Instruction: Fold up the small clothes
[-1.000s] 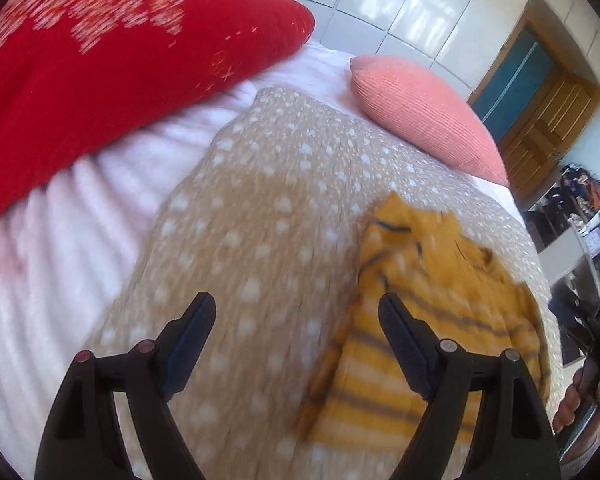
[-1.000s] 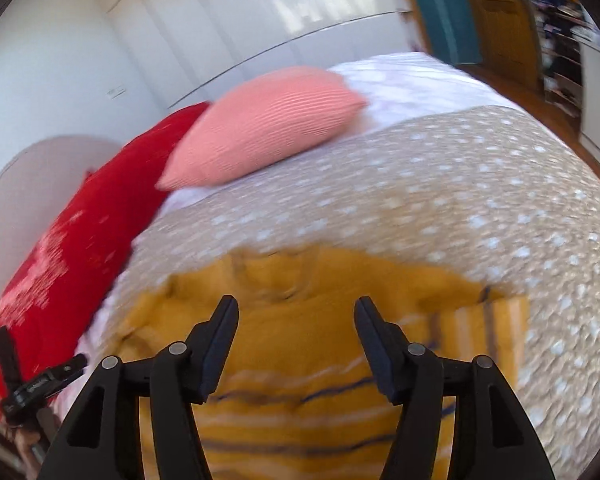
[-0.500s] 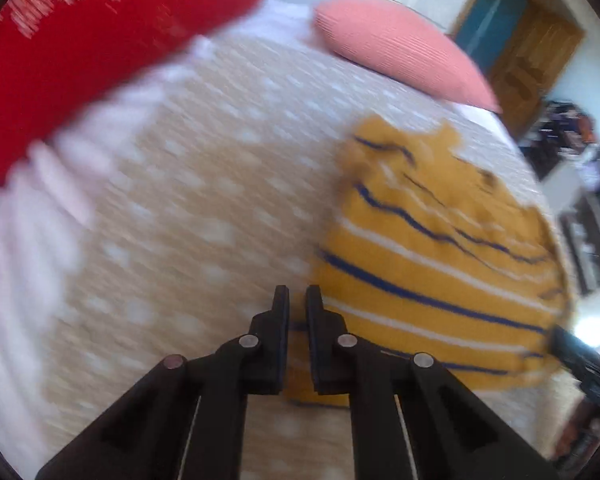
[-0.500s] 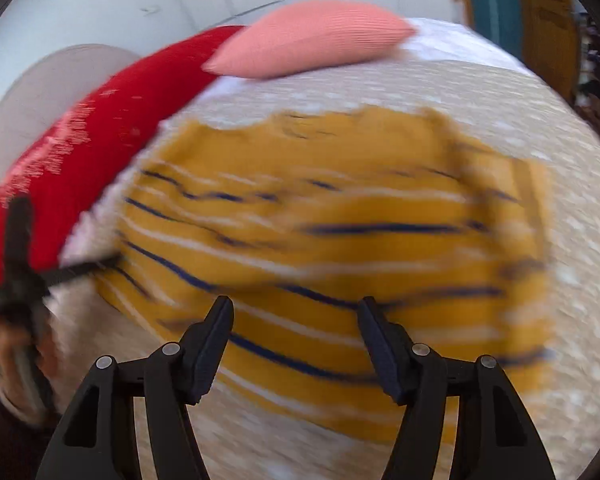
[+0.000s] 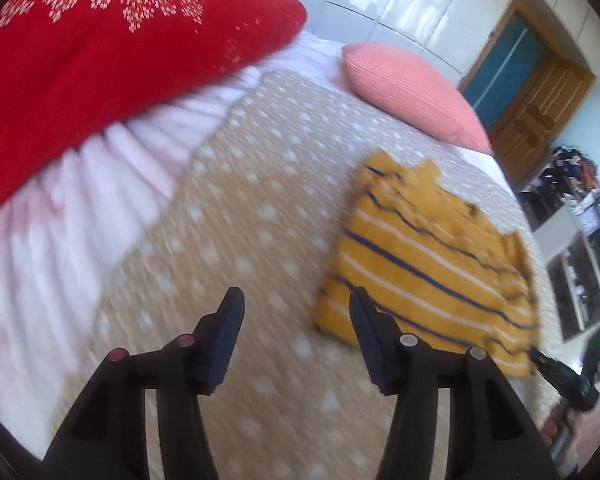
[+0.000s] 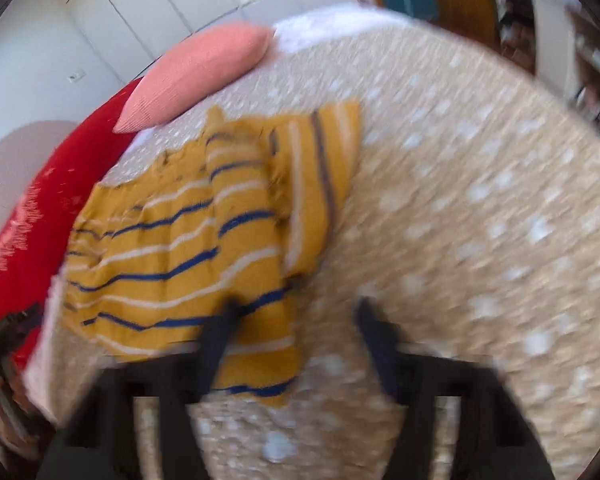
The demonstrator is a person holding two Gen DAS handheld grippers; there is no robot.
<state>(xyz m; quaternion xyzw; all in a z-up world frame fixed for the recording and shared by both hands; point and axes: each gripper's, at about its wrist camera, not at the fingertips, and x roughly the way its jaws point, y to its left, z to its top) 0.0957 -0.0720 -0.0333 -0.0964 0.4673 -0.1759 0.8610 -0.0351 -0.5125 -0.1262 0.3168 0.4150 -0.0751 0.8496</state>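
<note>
A small mustard-yellow top with blue and white stripes (image 5: 428,264) lies rumpled on the beige dotted bedspread (image 5: 236,240). In the left wrist view my left gripper (image 5: 296,320) is open and empty, just left of the garment's near corner. In the right wrist view the top (image 6: 188,248) lies left of centre with a sleeve folded across its body. My right gripper (image 6: 294,320) is open and empty at the garment's near right corner; its left finger overlaps the cloth. This view is blurred.
A large red flowered pillow (image 5: 100,52) and a pink pillow (image 5: 412,88) lie at the head of the bed. A white ruffled sheet (image 5: 60,208) borders the bedspread. A wooden door (image 5: 536,108) and cluttered shelves (image 5: 580,216) stand beyond the bed.
My left gripper, shut at the garment's edge half a second ago, has opened and drawn back left. My right gripper stayed open and swung right; a sleeve now lies folded across the top.
</note>
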